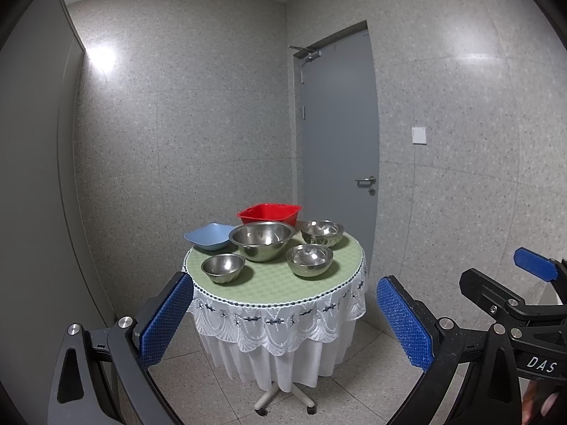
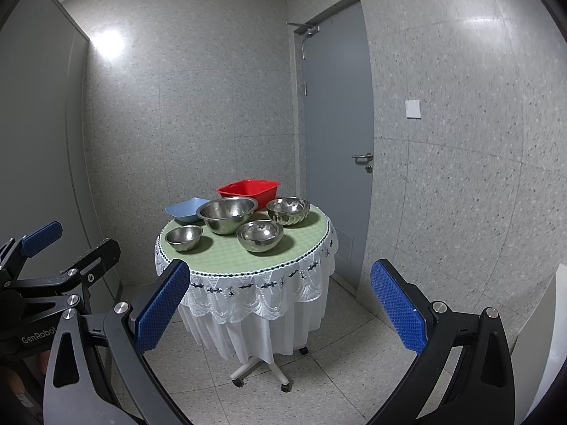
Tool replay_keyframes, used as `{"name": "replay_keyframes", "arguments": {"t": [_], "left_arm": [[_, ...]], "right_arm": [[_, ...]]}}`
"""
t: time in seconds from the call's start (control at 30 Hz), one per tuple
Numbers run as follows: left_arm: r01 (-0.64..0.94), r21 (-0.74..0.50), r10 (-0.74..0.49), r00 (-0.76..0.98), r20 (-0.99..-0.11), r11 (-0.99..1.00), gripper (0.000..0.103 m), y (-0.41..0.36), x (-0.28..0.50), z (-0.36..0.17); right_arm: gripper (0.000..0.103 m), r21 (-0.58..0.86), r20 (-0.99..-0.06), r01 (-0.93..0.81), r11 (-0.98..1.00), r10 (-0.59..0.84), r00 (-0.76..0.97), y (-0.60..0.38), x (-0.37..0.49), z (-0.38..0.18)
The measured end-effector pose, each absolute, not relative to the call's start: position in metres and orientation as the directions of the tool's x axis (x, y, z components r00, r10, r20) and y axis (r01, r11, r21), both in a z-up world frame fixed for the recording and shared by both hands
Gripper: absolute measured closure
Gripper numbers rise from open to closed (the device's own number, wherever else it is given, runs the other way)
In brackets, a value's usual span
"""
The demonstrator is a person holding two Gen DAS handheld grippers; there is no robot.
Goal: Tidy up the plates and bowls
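A small round table (image 1: 280, 283) with a green top and white lace cloth stands ahead. On it are a large steel bowl (image 1: 261, 241) in the middle, a small steel bowl (image 1: 223, 267) front left, a steel bowl (image 1: 309, 259) front right, a fluted steel bowl (image 1: 322, 232) back right, a blue bowl (image 1: 209, 236) back left and a red square basin (image 1: 270, 213) at the back. The same bowls show in the right wrist view, the large one (image 2: 226, 214) central. My left gripper (image 1: 283, 318) is open and empty, short of the table. My right gripper (image 2: 280, 308) is open and empty too.
A grey door (image 1: 336, 148) with a lever handle is behind the table on the right. Speckled tiled walls close in the corner. The table stands on a wheeled base (image 2: 262, 372) on a tiled floor. My right gripper also shows at the left view's right edge (image 1: 524, 294).
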State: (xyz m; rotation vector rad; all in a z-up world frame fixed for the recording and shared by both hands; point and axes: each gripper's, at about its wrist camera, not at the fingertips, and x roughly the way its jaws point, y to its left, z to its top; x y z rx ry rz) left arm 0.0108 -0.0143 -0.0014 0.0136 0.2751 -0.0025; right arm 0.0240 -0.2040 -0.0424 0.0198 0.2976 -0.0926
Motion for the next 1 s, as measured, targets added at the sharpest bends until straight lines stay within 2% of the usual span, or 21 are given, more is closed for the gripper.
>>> {"name": "replay_keyframes", "arguments": {"t": [1.0], "left_arm": [[-0.001,0.016,0.005,0.959,-0.282,1.000,0.001,-0.019,0.017,0.003]], "right_arm": [[0.000,0.021,-0.308,0.094,0.995,-0.083,0.948,-0.209,0.037,-0.043]]}}
